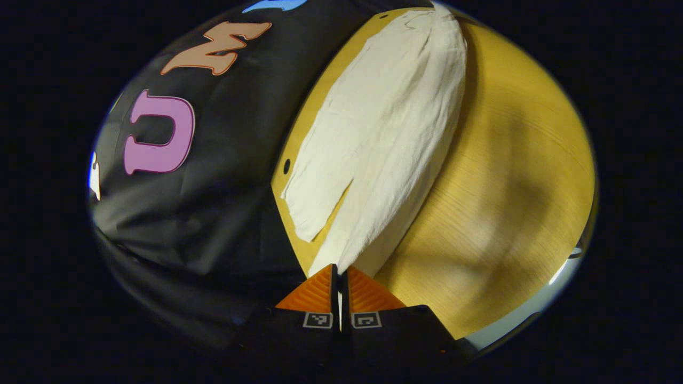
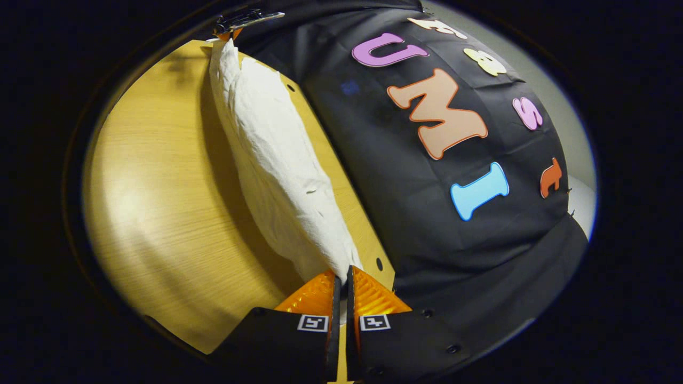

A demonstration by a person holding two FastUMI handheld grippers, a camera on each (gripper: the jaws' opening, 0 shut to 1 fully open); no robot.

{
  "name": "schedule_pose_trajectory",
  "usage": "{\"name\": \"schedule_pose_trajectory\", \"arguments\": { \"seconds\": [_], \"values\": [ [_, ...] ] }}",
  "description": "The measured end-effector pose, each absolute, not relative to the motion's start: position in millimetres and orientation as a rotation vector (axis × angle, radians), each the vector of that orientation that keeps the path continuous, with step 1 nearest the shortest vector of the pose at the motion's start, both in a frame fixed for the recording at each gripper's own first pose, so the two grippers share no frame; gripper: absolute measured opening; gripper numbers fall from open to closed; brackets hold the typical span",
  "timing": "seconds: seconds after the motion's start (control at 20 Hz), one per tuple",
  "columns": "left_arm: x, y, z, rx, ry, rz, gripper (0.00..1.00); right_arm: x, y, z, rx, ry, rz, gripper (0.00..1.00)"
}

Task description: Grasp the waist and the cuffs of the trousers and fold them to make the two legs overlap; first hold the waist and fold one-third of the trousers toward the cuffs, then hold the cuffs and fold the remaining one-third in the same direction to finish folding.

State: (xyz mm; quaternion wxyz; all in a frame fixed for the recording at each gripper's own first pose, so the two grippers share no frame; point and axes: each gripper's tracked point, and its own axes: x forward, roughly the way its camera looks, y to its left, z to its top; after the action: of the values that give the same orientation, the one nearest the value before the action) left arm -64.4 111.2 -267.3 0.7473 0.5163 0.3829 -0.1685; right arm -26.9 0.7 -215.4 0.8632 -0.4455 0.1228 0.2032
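Holding the cream trousers (image 1: pixel 384 122) up off the wooden table (image 1: pixel 507 176) at both ends, so this looks like step 1, the lengthwise fold that stacks the 2 legs. In the left gripper view the left gripper (image 1: pixel 340 277) is clenched on the end of 1 leg, while the other leg's cuff (image 1: pixel 304 213) hangs free just beside it, so the legs aren't lined up yet. In the right gripper view the right gripper (image 2: pixel 341 280) has its jaws pinched together on what I'd guess is the waist end, and the fabric runs away from it in a long sagging roll toward the far gripper at the top of the view.

Next move, I reckon: lay the raised half over onto the loose leg, keeping both pinches tight and the cloth taut so the edges match. The thirds come after that.
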Motion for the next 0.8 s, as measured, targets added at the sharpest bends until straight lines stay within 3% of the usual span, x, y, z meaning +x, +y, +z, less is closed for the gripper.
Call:
{"name": "schedule_pose_trajectory", "arguments": {
  "seconds": [0.3, 0.8],
  "values": [
    [16.3, 96.8, -222.8, 1.159, 0.697, -0.301, 0.0, 7.8, -2.1, -194.5, -0.896, 0.232, 0.352, 0.05],
    [120.5, 86.7, -236.5, 1.129, 0.604, -0.348, 0.0, 103.2, 18.4, -181.4, -0.915, 0.265, 0.203, 0.07]
  ]
}}
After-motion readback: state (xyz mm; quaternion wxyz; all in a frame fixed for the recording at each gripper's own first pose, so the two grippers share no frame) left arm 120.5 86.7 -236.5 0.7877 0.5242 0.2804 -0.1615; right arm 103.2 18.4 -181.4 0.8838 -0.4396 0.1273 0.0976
